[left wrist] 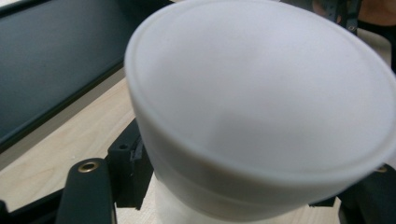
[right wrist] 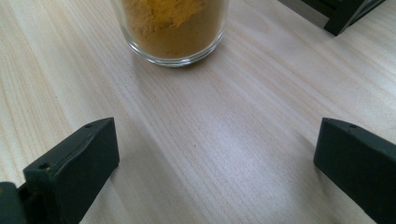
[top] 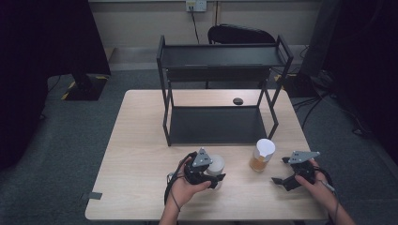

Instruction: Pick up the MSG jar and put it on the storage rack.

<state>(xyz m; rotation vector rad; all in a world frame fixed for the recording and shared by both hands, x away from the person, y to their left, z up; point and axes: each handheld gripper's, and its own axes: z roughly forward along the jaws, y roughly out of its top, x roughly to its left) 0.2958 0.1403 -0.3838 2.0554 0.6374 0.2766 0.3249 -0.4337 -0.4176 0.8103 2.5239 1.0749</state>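
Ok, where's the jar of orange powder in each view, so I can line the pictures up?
High view: the jar of orange powder stands right of centre on the table, in front of the black rack.
Left gripper view: not in it.
Right gripper view: its base sits top centre.
Shared landmark: the black rack, top right in the right gripper view.
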